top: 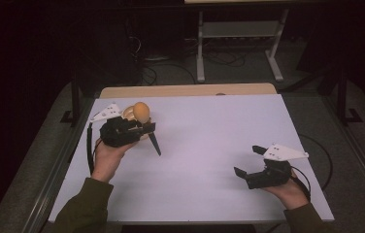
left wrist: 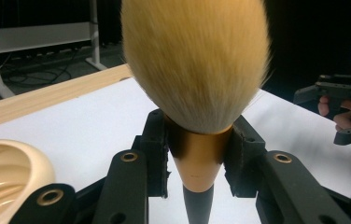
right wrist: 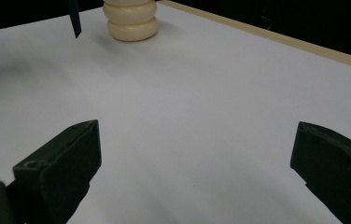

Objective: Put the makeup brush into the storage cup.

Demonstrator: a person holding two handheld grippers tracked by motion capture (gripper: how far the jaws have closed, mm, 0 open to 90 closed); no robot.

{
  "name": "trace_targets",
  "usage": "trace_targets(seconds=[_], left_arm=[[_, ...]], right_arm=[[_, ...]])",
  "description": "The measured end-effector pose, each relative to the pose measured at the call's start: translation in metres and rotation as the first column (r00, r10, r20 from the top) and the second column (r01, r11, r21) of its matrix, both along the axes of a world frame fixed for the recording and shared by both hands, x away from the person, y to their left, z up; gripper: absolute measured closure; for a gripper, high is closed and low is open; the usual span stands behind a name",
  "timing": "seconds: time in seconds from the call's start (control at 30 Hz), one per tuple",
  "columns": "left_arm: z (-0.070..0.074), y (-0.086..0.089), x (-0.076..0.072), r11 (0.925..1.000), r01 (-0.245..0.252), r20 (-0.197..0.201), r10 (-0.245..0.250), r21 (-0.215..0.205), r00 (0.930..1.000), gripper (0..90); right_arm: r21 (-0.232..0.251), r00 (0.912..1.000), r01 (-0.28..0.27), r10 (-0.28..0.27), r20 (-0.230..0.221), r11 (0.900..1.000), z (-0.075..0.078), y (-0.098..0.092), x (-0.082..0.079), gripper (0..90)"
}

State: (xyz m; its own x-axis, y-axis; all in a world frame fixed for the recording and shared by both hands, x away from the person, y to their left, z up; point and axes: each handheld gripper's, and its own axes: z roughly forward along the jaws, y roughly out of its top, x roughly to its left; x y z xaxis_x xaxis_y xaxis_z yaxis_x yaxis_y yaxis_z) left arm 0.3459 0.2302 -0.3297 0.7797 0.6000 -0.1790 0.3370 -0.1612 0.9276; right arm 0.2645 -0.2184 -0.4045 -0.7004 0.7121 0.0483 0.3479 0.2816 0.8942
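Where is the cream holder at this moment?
In the high view the cream holder stands at the table's far left, just behind the left gripper, which is shut on the brush.

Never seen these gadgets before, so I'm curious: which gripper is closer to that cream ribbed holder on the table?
Left. The left gripper, clamped on the makeup brush, is right beside the cream holder. The right gripper, jaws open, is far across the white table.
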Motion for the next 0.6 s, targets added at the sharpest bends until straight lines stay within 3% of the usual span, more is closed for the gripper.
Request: trace_targets(seconds=[0.6], left_arm=[[0.021, 0.018, 0.021, 0.9992, -0.039, 0.027, 0.039, -0.004, 0.9989, 64.6]], right_arm=[[0.004, 0.9992, 0.039, -0.039, -0.009, 0.999, -0.007, -0.018, -0.011, 0.9]])
